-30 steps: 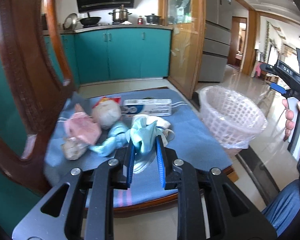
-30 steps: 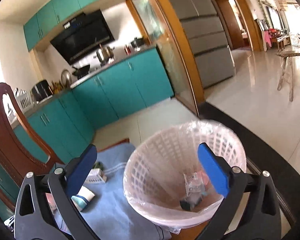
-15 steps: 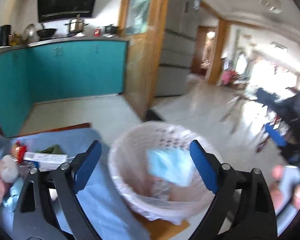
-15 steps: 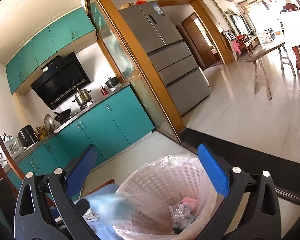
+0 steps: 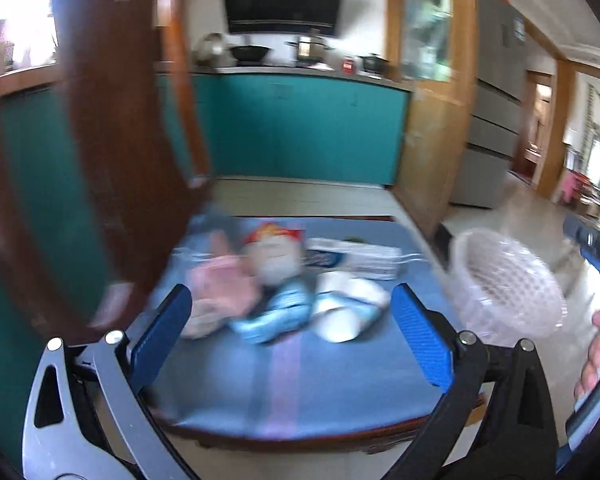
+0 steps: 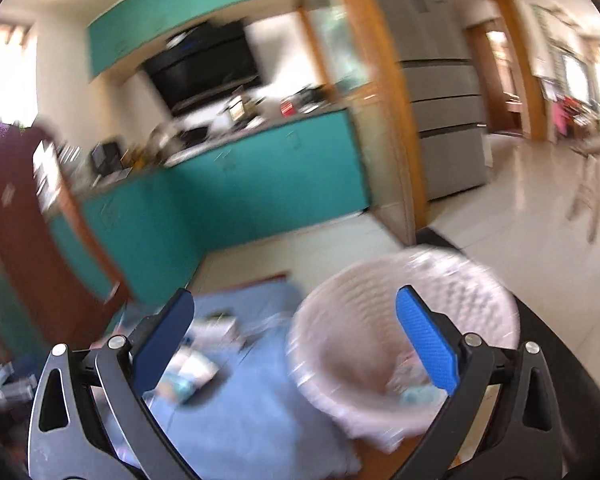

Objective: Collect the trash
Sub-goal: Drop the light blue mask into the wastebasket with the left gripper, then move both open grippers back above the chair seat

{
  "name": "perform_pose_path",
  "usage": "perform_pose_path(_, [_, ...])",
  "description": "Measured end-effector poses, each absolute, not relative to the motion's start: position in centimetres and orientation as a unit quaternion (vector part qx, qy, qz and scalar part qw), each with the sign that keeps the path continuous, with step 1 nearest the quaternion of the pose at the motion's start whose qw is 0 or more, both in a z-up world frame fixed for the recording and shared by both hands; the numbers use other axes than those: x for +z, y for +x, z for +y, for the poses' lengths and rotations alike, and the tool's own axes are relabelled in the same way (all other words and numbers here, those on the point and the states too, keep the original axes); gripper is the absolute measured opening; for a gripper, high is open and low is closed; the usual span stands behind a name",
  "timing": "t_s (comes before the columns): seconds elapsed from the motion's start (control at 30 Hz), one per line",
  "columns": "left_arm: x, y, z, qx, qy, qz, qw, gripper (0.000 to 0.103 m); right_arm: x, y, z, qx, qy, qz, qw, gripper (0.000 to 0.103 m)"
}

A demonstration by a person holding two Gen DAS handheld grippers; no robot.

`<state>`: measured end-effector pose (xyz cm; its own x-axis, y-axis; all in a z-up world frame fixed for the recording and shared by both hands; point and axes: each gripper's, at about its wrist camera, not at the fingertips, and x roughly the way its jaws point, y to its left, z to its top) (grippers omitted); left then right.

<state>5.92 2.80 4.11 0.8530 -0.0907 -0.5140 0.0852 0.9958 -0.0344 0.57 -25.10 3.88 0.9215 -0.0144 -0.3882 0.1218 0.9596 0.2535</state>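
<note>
Blurred trash lies on the blue chair cushion [image 5: 300,380]: a pink wad [image 5: 220,284], a grey ball [image 5: 274,260], a blue-white wrapper [image 5: 276,316], a white cup-like piece [image 5: 344,312] and a toothpaste box [image 5: 356,258]. My left gripper [image 5: 290,304] hangs in front of the pile, its jaws opening wide with nothing between them. The lined white basket [image 5: 504,288] stands at the cushion's right edge. In the right wrist view my right gripper [image 6: 294,300] is open and empty, just in front of the basket [image 6: 340,320], which holds some scraps [image 6: 412,384].
The chair's dark wooden back [image 5: 100,160] rises at the left. Teal kitchen cabinets [image 5: 300,132] and a grey fridge [image 6: 440,100] stand behind. A hand on the right gripper's handle [image 5: 592,360] shows at the right edge. Pale tiled floor [image 6: 540,220] stretches away to the right.
My left gripper carried the light blue mask from the cushion over the basket, opened and dropped it in, then swung back to face the pile. The right gripper shifted left and rolled.
</note>
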Motion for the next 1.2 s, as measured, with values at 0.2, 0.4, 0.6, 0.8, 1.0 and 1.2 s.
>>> perform_pose_path(0.2, [2.5,4.3,4.5,-0.037,0.052,0.274,0.960,0.099,1.4,0.6,-16.7,0.052,0.057,0.259,0.963,0.099])
perform_pose_path(0.4, [1.7,4.5,4.5,-0.058,0.031,0.297,0.953,0.099,0.4,0.6,-13.5,0.077,0.013,0.269,0.960,0.099])
perform_pose_path(0.6, [1.8,4.4,4.2,-0.061,0.029,0.294,0.953,0.099,0.1,0.3,-13.8,0.072,0.020,0.268,0.961,0.099])
perform_pose_path(0.8, [1.8,4.4,4.0,-0.059,0.027,0.294,0.953,0.099,0.0,0.2,-14.4,0.070,0.024,0.270,0.960,0.099])
perform_pose_path(1.0, [1.6,4.7,3.8,-0.057,0.028,0.298,0.953,0.099,0.0,0.1,-14.4,0.069,0.019,0.270,0.960,0.099])
perform_pose_path(1.2, [1.3,4.8,3.8,-0.057,0.029,0.301,0.952,0.099,0.1,0.1,-14.5,0.068,0.020,0.269,0.960,0.099])
